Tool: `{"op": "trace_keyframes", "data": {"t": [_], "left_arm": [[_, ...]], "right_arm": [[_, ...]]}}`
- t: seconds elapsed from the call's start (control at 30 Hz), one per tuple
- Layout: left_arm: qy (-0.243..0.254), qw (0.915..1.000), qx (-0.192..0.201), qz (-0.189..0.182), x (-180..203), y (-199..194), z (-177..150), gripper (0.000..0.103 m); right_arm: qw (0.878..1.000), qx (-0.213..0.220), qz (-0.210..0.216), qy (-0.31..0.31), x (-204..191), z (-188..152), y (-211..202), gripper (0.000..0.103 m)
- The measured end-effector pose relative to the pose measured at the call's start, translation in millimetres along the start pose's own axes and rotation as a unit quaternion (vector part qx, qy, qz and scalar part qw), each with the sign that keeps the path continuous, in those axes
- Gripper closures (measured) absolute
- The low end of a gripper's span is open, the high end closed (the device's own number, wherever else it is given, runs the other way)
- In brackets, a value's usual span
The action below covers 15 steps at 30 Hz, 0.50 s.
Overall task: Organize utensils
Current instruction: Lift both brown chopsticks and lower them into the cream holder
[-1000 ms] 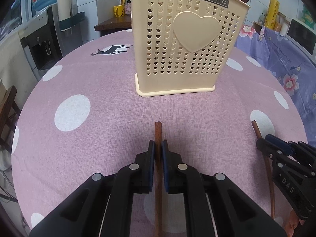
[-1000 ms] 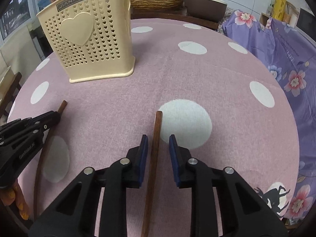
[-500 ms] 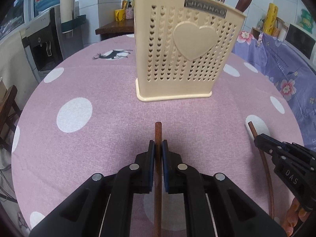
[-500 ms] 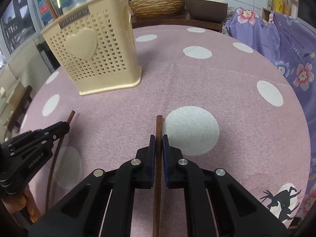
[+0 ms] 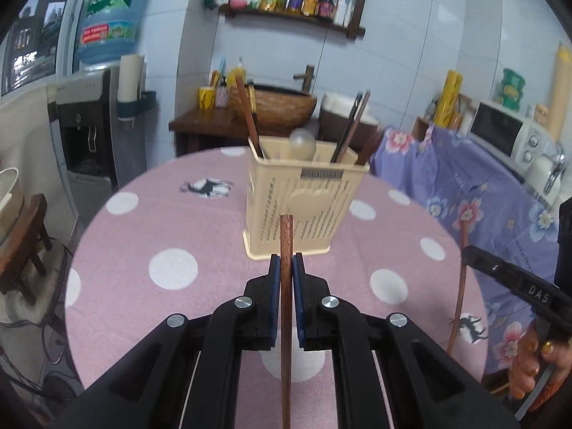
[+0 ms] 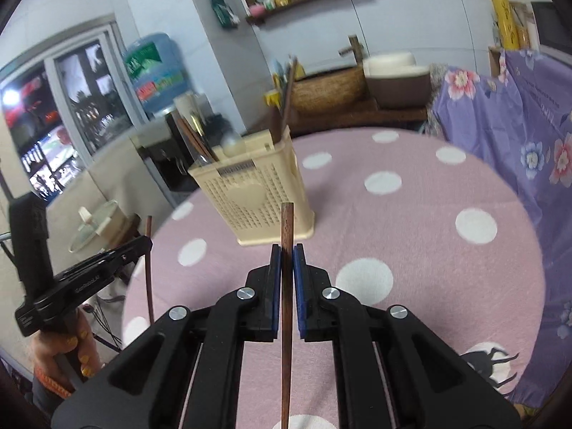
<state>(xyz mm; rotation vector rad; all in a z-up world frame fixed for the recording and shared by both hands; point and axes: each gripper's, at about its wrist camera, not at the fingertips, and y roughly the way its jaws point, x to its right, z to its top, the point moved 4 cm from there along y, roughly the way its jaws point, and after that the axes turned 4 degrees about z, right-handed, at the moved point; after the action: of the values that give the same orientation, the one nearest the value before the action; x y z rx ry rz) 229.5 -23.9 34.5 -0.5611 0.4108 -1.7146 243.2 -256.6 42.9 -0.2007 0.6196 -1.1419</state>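
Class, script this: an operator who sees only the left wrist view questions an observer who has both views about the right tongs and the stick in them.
Operator: I only see the right tongs side-on. Are they clamped on their stick?
Observer: Yes. The right wrist view shows them shut on a brown chopstick, with a blue pad pressing on each side.
Operator: What lies behind its tip?
Observer: In that view the tip overlaps the base of the cream holder.

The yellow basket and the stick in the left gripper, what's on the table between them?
Nothing: in the left wrist view only bare pink tablecloth shows between the basket and the left gripper.
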Motion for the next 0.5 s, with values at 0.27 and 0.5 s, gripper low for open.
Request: {"op": "trace_keyframes", "data": {"t": [0.27, 0.5], "left_arm": [[-0.004, 0.9992, 0.040, 0.004, -6.8, -21.9, 27.9, 0.095], [-0.006, 0.9989, 0.046, 0.001, -10.1, -23.1, 35.9, 0.095]], "right_arm": [[0.999, 0.019, 0.003, -0.035, -19.3, 19.5, -16.3, 0.095], [0.999, 0.021, 0.003, -0.046, -28.1, 29.2, -13.5, 0.095]]}}
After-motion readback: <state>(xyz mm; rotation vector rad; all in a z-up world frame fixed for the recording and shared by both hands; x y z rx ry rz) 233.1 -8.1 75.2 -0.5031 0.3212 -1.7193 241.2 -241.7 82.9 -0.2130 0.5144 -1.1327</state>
